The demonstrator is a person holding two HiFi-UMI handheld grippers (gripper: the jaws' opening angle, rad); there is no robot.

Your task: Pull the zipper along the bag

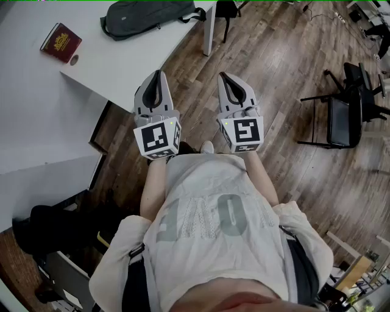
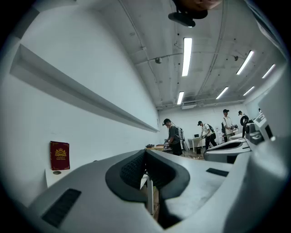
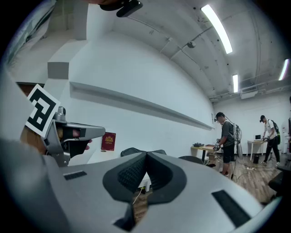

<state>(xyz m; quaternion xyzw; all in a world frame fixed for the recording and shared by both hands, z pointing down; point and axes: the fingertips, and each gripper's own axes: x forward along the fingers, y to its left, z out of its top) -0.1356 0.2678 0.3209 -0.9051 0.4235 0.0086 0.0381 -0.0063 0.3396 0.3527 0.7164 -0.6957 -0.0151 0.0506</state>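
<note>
Bag (image 1: 149, 17): grey, soft, slumped on smooth white table (image 1: 122, 61). Left gripper (image 1: 159, 74), right gripper (image 1: 223, 77): ribbed jaws together, empty.

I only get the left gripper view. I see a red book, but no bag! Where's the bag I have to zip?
Observer: The dark grey fabric backpack lies on the white table, right of the dark red book in the head view.
Child: Is my other gripper holding something?
Observer: No. The right gripper has its jaws together, empty.
Child: Am I touching the bag?
Observer: No, the left gripper is well short of it.
</note>
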